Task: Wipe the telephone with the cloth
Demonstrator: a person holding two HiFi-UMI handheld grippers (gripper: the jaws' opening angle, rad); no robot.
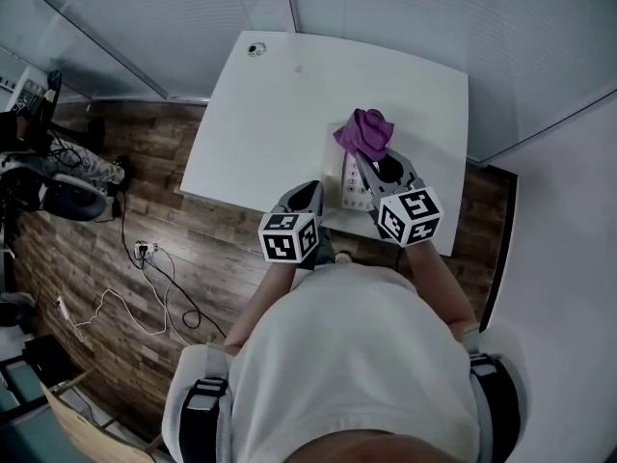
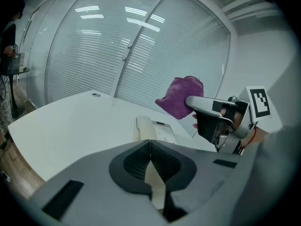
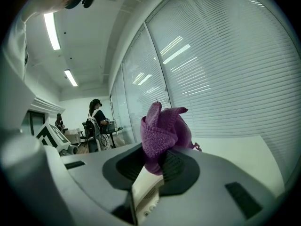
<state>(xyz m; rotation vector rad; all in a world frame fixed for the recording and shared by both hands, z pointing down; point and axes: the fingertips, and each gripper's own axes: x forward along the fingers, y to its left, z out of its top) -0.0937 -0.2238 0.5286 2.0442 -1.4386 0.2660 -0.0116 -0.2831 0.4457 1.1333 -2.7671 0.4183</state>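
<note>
The right gripper (image 3: 157,163) is clamped on a bunched purple cloth (image 3: 162,131), which stands up from between its jaws as a wad. The left gripper (image 2: 149,149) has its jaws pressed together with nothing between them, and it sits just left of the telephone (image 1: 347,181). The telephone lies on the white table (image 1: 280,114), right of centre and close to the near edge. Its long axis runs near to far, with the handset (image 2: 142,125) along its left side. The cloth is over the telephone's far end, so that end is covered in the head view. I cannot tell whether the cloth touches the telephone. The right gripper hides the telephone's right side and near corner. In the right gripper view only a strip of buttons shows below the jaws.
</note>
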